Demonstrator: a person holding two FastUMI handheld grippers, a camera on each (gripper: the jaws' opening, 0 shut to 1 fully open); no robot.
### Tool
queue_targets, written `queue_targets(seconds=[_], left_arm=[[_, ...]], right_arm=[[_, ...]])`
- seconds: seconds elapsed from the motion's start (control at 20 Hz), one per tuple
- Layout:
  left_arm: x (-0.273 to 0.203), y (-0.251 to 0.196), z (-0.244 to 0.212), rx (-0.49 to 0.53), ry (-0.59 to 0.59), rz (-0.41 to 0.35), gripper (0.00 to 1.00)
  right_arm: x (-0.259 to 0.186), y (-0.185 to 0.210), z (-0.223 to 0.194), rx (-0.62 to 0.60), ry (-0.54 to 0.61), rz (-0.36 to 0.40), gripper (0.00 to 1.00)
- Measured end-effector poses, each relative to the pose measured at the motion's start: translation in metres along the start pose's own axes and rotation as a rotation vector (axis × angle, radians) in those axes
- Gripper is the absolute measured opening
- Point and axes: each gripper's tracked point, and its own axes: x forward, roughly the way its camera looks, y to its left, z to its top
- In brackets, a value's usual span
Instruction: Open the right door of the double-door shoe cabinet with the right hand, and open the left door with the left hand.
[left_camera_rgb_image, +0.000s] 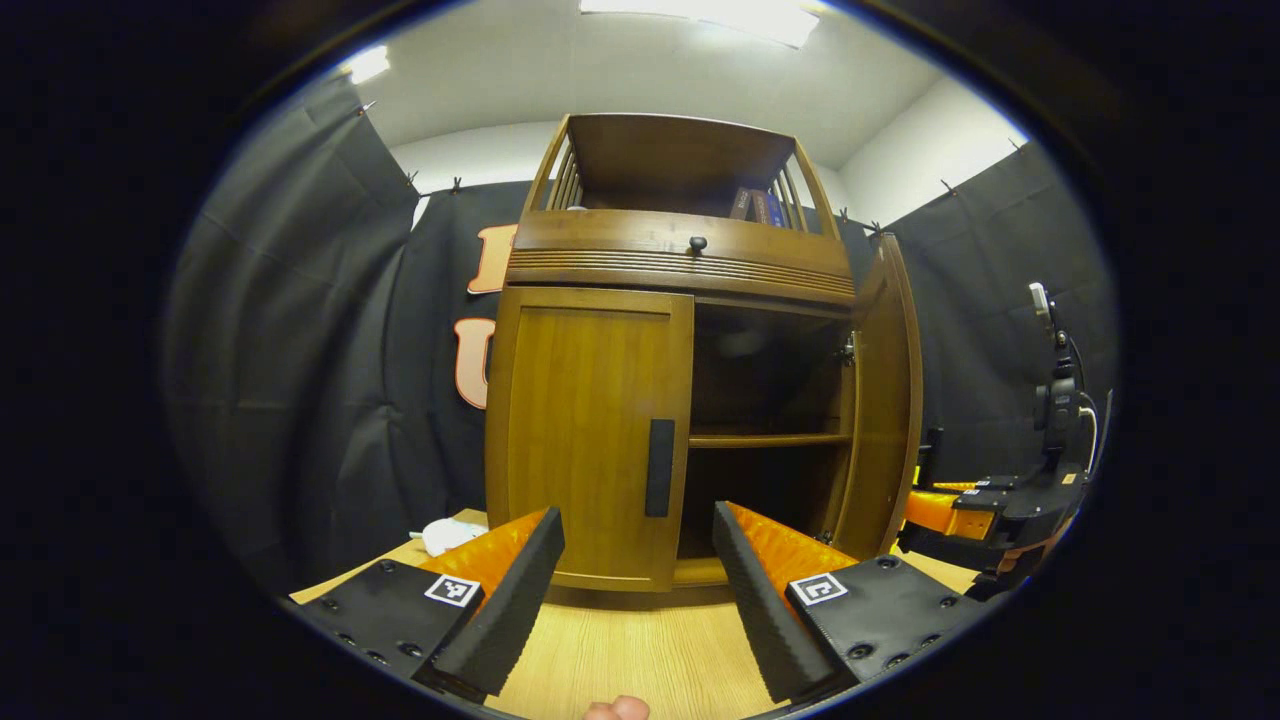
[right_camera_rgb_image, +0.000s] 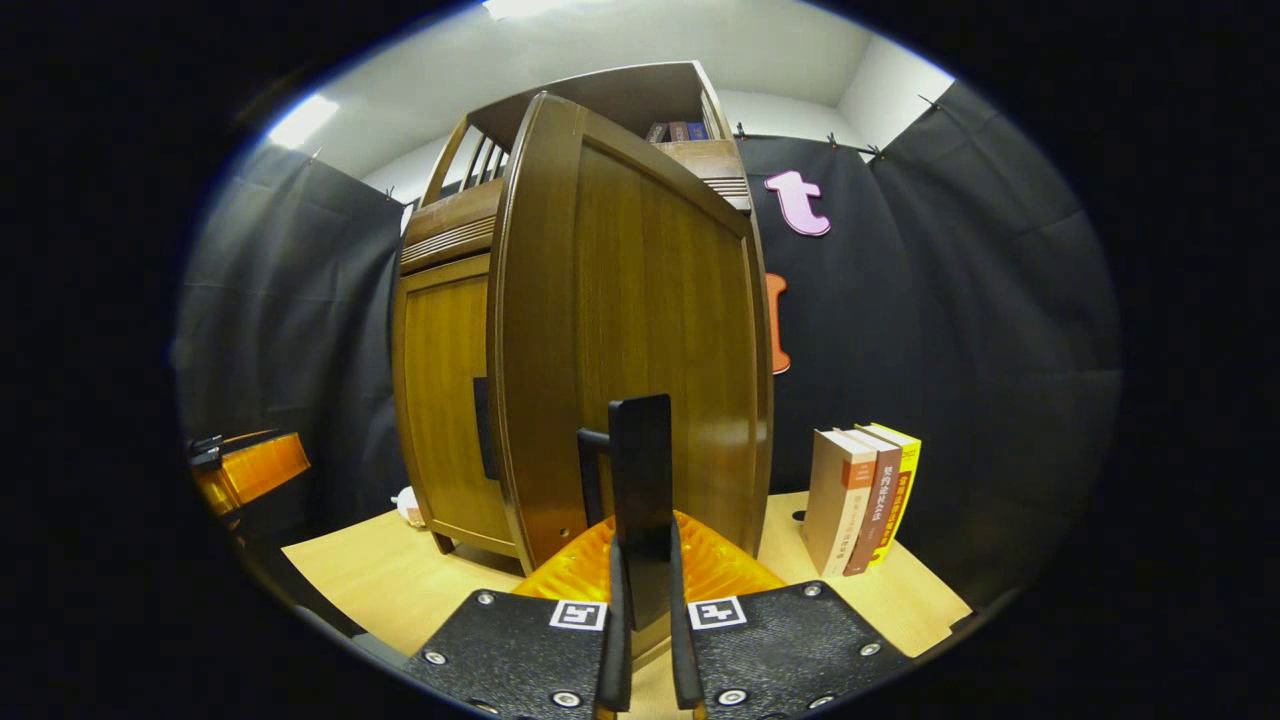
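A brown wooden shoe cabinet (left_camera_rgb_image: 680, 260) stands on the pale table. Its left door (left_camera_rgb_image: 590, 440) is closed, with a dark vertical handle (left_camera_rgb_image: 659, 467) at its inner edge. The right door (left_camera_rgb_image: 888, 400) is swung open and shows a dark inside with a shelf (left_camera_rgb_image: 765, 439). My left gripper (left_camera_rgb_image: 637, 560) is open, a little in front of the left door's handle and touching nothing. In the right gripper view the open right door (right_camera_rgb_image: 640, 320) stands close, and my right gripper (right_camera_rgb_image: 645, 590) is shut on its dark handle (right_camera_rgb_image: 640, 470). The right gripper (left_camera_rgb_image: 960, 510) also appears beside the open door.
Three books (right_camera_rgb_image: 865, 500) stand upright on the table (right_camera_rgb_image: 400, 580) to the right of the cabinet. A small white object (left_camera_rgb_image: 445, 535) lies by the cabinet's left foot. More books (left_camera_rgb_image: 755, 205) sit in the cabinet's top shelf. A drawer knob (left_camera_rgb_image: 697, 243) is above the doors.
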Motion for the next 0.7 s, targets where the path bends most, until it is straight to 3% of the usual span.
queue_targets(seconds=[0.1, 0.15, 0.2, 0.3, 0.55, 0.65, 0.7], left_arm=[[-0.001, -0.002, -0.001, -0.003, 0.000, 0.000, 0.93], [0.000, -0.002, -0.002, -0.006, 0.002, 0.000, 0.93], [0.000, -0.003, -0.002, -0.007, 0.004, 0.000, 0.93], [0.002, -0.002, -0.005, -0.007, 0.009, 0.004, 0.93], [0.004, -0.001, -0.007, -0.009, 0.012, 0.016, 0.93], [0.006, -0.002, -0.007, -0.009, 0.015, 0.017, 0.96], [0.005, -0.002, -0.008, -0.007, 0.015, 0.016, 0.97]], right_arm=[[-0.004, -0.007, 0.000, 0.007, 0.000, -0.018, 0.15], [-0.007, -0.010, 0.000, 0.014, 0.001, -0.023, 0.20], [-0.008, -0.014, 0.000, 0.016, 0.005, -0.023, 0.13], [-0.011, -0.021, 0.000, 0.023, 0.009, -0.036, 0.11], [-0.021, -0.054, 0.002, 0.029, 0.002, -0.125, 0.11], [-0.024, -0.070, 0.002, 0.021, -0.004, -0.164, 0.07], [-0.025, -0.080, 0.002, 0.016, -0.007, -0.181, 0.10]])
